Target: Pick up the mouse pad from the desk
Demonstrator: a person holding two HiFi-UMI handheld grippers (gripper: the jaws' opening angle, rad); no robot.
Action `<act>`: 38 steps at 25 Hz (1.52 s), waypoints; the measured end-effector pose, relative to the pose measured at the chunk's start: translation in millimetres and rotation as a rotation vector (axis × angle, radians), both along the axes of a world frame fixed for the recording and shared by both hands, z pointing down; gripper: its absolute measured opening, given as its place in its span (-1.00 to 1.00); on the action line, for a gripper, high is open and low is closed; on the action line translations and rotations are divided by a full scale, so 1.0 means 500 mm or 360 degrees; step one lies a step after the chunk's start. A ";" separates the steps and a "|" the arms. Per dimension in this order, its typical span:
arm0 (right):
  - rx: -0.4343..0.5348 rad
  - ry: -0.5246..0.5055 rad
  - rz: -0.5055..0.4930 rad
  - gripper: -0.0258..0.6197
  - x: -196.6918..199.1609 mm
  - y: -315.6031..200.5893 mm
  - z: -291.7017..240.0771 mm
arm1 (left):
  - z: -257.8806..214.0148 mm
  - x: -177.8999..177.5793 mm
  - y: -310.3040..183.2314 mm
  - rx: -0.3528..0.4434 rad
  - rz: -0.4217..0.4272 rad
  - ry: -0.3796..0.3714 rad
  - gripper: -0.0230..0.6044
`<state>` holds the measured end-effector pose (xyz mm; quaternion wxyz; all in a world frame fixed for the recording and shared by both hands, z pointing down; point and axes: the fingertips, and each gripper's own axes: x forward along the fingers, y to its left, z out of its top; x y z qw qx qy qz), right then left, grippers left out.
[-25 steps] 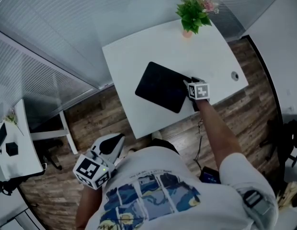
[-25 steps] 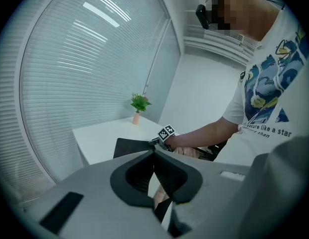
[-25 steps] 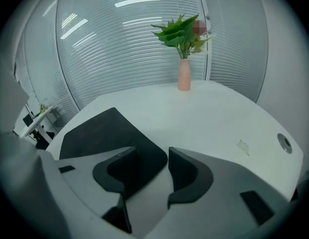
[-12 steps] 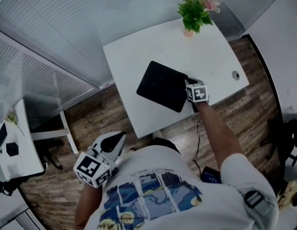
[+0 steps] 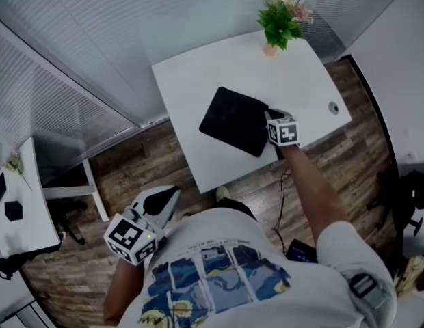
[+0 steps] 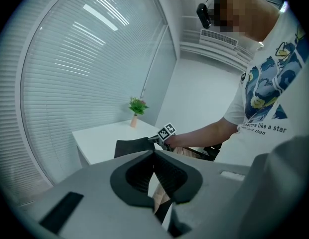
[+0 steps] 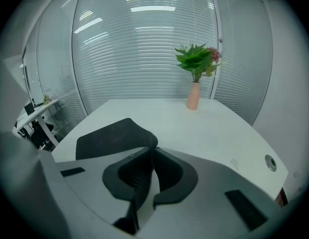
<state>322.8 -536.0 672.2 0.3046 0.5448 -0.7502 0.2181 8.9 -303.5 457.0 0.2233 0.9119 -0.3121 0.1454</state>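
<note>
The black mouse pad (image 5: pixel 232 120) lies on the white desk (image 5: pixel 191 80), with its right edge raised off the top. My right gripper (image 5: pixel 270 118) has just been closing its jaws and is now shut on that edge. In the right gripper view the pad (image 7: pixel 114 136) curls up into the jaws of the right gripper (image 7: pixel 150 151). My left gripper (image 5: pixel 167 200) hangs over the wooden floor beside the person's body, well short of the desk. Nothing is between the left gripper's (image 6: pixel 154 153) meeting fingertips. Beyond them I see the pad (image 6: pixel 132 146) bent upward.
A small potted plant (image 5: pixel 284 22) in a pink vase (image 7: pixel 193 96) stands at the desk's far corner. A round cable hole (image 5: pixel 333 107) sits near the desk's right edge. Blinds and glass walls run behind the desk, and a second white table (image 5: pixel 20 203) stands at the left.
The right gripper's jaws have come together on the pad's right edge and lifted it slightly. The left gripper has shifted a little.
</note>
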 end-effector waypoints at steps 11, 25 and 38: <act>0.0111 -0.0016 -0.0022 -0.84 -0.079 0.040 -0.130 | -0.023 -0.062 0.056 0.0061 0.0043 0.0098 -0.92; 0.0246 -0.0137 -0.0005 -0.84 -0.189 0.103 -0.306 | -0.040 -0.174 0.130 0.0086 0.0026 0.0196 -0.92; 0.0390 -0.0157 0.0025 -0.84 -0.274 0.188 -0.472 | -0.026 -0.289 0.256 0.0110 0.0047 0.0202 -0.92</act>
